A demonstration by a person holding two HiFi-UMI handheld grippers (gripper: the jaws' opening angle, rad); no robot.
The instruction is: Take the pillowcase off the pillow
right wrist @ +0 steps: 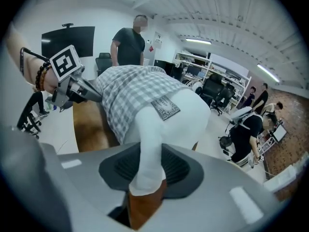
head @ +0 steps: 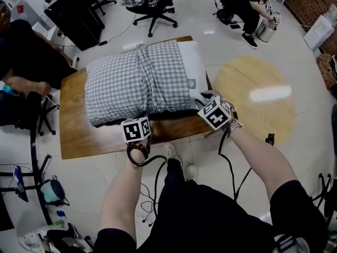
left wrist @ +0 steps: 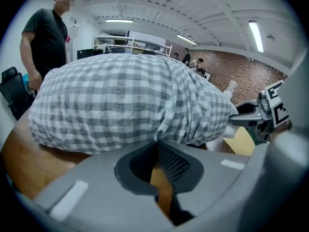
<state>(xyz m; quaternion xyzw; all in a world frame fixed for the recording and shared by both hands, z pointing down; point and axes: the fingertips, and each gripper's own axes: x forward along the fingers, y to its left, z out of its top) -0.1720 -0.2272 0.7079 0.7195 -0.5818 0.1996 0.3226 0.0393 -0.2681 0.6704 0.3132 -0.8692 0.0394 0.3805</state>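
Note:
A grey-and-white checked pillowcase (head: 137,80) covers most of a white pillow (head: 194,67) lying on a wooden table (head: 79,136). The pillow's bare white end sticks out on the right, with a small label (right wrist: 165,106) at the case's hem. My left gripper (head: 138,118) is at the pillow's near edge, shut, with a gathered fold of the pillowcase (left wrist: 120,100) pinched at its tips (left wrist: 157,144). My right gripper (head: 206,96) is at the near right corner, shut on a white corner of the pillow (right wrist: 178,115) that runs down between its pads (right wrist: 145,173).
A person (head: 21,62) sits by the table's left end. A round wooden tabletop (head: 255,99) stands just right of the table. Office chairs (head: 152,4) and another seated person (head: 245,4) are farther back on the tiled floor. Cables hang from both grippers.

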